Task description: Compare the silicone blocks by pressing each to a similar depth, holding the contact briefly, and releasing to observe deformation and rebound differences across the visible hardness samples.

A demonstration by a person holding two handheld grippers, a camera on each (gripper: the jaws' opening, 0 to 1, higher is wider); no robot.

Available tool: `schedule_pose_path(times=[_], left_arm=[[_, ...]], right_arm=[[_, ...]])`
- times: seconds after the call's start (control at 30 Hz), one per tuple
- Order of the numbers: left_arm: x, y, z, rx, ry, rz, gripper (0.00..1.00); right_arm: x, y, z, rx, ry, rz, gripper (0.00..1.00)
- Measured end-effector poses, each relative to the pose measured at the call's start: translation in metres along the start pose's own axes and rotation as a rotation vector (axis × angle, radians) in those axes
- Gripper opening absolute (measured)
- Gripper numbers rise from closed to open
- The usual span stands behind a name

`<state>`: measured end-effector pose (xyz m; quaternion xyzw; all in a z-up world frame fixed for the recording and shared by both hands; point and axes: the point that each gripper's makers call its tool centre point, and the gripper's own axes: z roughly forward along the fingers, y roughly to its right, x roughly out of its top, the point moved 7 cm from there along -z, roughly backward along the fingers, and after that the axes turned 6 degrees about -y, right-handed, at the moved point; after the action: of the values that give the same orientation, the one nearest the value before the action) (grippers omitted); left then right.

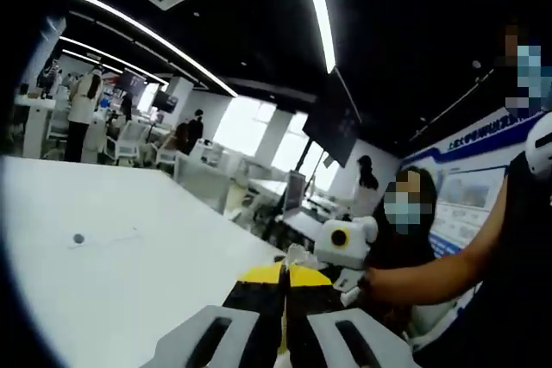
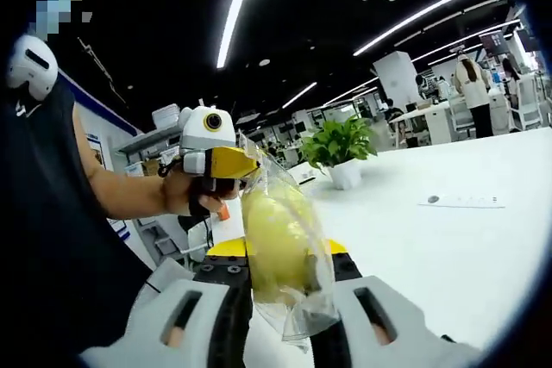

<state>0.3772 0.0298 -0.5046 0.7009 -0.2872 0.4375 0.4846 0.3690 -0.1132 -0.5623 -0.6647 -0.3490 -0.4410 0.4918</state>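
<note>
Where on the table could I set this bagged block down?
Right gripper view: bare white table between the bagged block and the small strip, short of the plant. Left gripper view: open top around the small dot. It is crowded where both grippers meet at the bag.

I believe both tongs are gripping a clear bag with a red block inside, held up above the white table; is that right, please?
Not quite: the block inside the clear bag is yellow, not red, as the right gripper view shows. The right tongs and the left tongs do both grip the bag above the white table.
</note>
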Motion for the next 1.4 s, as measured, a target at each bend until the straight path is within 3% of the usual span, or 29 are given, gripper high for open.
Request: schedule_pose_path(times=[0.1, 0.17, 0.4, 0.5, 0.7, 0.83, 1.03, 1.27, 1.4], left_arm=[[0.002, 0.002, -0.003, -0.017, -0.001, -0.009, 0.00], [0.003, 0.003, -0.004, -0.005, -0.021, 0.047, 0.00], [0.000, 0.004, -0.006, 0.001, -0.024, 0.067, 0.00], [-0.001, 0.002, -0.004, 0.046, -0.016, 0.174, 0.00], [-0.004, 0.000, -0.002, 0.047, -0.043, 0.167, 0.00], [-0.005, -0.004, -0.003, 0.052, -0.073, 0.107, 0.00], [-0.009, 0.001, -0.008, 0.025, -0.055, 0.137, 0.01], [-0.012, 0.001, -0.014, 0.047, -0.033, 0.120, 0.00], [-0.016, -0.004, -0.015, 0.063, -0.064, 0.116, 0.00]], right_arm=[[0.004, -0.004, 0.002, 0.003, -0.014, -0.010, 0.15], [0.005, -0.005, 0.002, -0.013, -0.030, -0.020, 0.13], [0.006, -0.007, 0.003, -0.013, -0.075, -0.007, 0.08], [0.006, -0.007, 0.003, -0.027, -0.096, 0.020, 0.07], [0.002, -0.005, 0.000, -0.050, -0.117, -0.012, 0.05], [0.000, -0.008, 0.002, -0.068, -0.140, 0.000, 0.05], [0.001, -0.011, 0.001, -0.068, -0.153, -0.034, 0.05], [0.001, -0.015, 0.007, -0.072, -0.163, -0.045, 0.04], [-0.005, -0.014, 0.012, -0.066, -0.176, -0.057, 0.04]])
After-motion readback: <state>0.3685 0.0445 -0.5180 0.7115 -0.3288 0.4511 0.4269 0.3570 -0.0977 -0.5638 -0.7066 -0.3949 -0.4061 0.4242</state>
